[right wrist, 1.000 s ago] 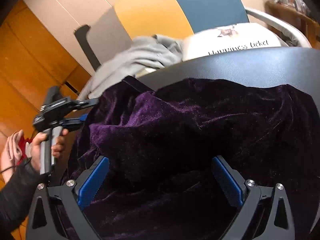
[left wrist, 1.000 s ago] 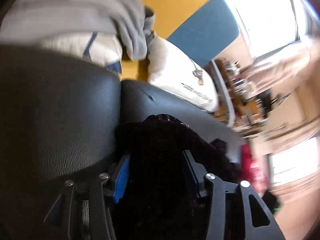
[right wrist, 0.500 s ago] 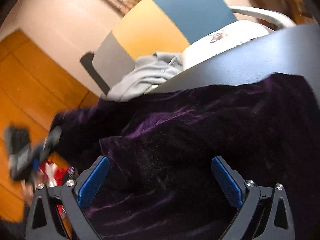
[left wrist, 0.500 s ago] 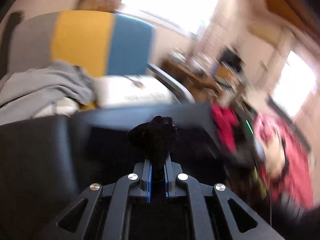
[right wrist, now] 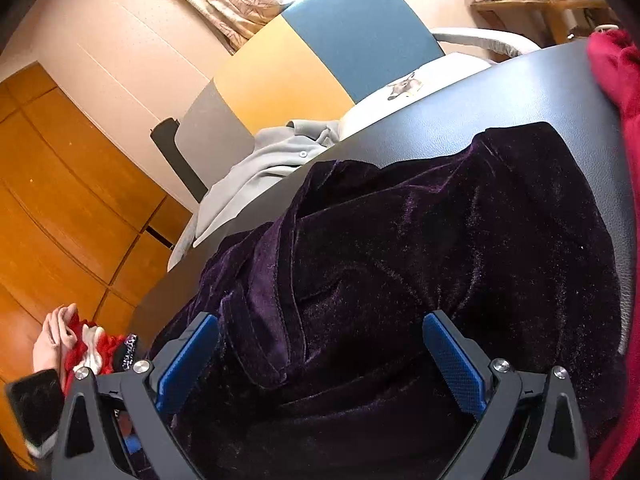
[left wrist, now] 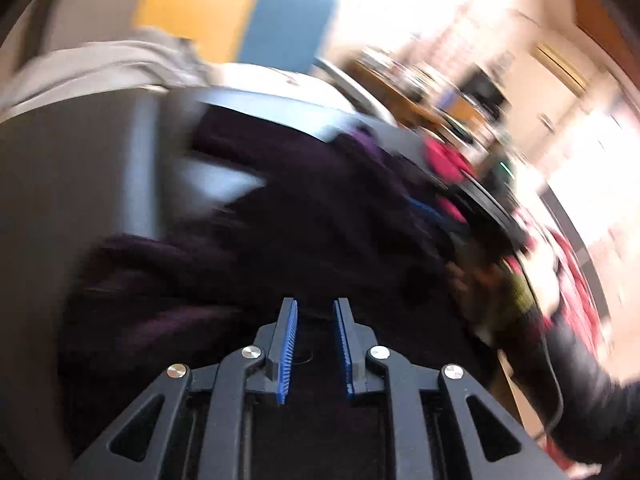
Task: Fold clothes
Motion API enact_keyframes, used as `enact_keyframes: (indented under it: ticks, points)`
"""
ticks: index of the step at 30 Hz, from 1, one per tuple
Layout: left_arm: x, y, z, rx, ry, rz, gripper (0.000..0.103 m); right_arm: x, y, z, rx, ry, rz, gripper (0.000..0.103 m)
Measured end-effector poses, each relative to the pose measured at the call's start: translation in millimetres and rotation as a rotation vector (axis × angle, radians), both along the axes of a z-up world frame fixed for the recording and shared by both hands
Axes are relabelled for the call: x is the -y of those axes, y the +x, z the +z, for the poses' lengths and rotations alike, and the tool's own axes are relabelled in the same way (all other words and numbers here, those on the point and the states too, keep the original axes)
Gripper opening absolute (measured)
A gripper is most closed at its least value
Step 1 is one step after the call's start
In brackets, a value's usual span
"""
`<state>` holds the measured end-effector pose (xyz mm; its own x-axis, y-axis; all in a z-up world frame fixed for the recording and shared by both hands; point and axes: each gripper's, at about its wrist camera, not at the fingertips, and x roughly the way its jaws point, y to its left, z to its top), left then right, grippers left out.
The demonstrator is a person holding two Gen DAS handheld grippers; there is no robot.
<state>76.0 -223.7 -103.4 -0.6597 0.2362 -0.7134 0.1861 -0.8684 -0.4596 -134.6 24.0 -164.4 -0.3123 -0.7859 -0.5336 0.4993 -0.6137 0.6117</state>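
A dark purple velvet garment [right wrist: 420,248] lies bunched and partly folded over on a black leather surface [right wrist: 500,96]. My right gripper [right wrist: 320,344] is open, its blue pads wide apart, hovering just over the garment's near part. In the blurred left wrist view the same garment [left wrist: 280,240] lies ahead of my left gripper [left wrist: 314,320], whose jaws stand a little apart with nothing between them.
A grey shirt [right wrist: 256,164] and a white printed item [right wrist: 404,92] lie behind the black surface, before a grey, yellow and blue chair back [right wrist: 304,60]. A red garment [right wrist: 616,80] hangs at the right. A person's hand [right wrist: 56,336] is at lower left.
My left gripper was shut on a bunch of the purple garment, carried it across, and now its jaws have parted and let it go. The left side now lies folded over the rest. The right gripper stayed open.
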Motion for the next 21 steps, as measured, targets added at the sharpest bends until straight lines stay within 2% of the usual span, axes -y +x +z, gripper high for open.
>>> enact_keyframes:
  ticks: [1,5,7,9,12,16,21]
  points:
    - [12.8,2.5,1.1,0.000,0.013,0.047,0.019,-2.2,-0.1,-0.3,0.002,-0.015,0.000,0.103]
    - [38.7,-24.1,20.7,-0.025,0.013,0.101,0.028,-7.4,-1.3,-1.1,0.008,-0.057,-0.001,0.103]
    - [41.2,-56.2,28.7,-0.033,0.019,0.055,0.036,-9.7,-0.5,-1.1,0.009,-0.071,0.000,0.103]
    - [41.2,-91.7,27.3,0.000,0.057,0.008,0.048,-12.5,-0.1,-1.1,0.010,-0.087,0.000,0.103]
    - [38.3,-150.1,16.5,0.061,0.138,-0.077,0.057,-15.3,0.3,-0.5,0.010,-0.099,-0.001,0.103]
    - [45.1,-190.7,-6.1,0.131,0.264,-0.096,0.061,-18.1,-0.4,-0.5,0.010,-0.110,0.002,0.103]
    - [34.8,-211.0,-33.3,0.190,0.366,-0.194,0.057,-22.8,-0.3,-1.6,0.008,-0.141,0.005,0.103]
